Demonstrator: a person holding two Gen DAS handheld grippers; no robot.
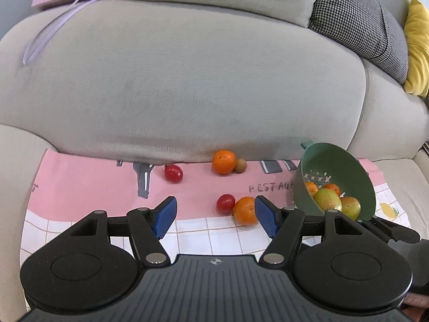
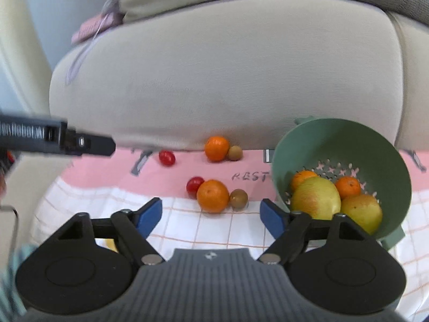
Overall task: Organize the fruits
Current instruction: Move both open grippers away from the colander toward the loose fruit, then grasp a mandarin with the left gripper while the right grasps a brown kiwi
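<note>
With both the left gripper [image 1: 215, 216] and right gripper [image 2: 211, 216] empty and jaws spread, best centring the near orange [image 2: 212, 196] just ahead between the right jaws, clear of the kiwi [image 2: 238, 199] and tomato [image 2: 195, 185], before closing gently.

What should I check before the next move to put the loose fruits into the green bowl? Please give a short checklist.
1. Left gripper open and empty: ok.
2. Right gripper open and empty: ok.
3. Near orange free to grasp: not ok, a tomato and a kiwi touch it.
4. Green bowl upright: not ok, it is tilted.
5. Room left in bowl: ok.
</note>
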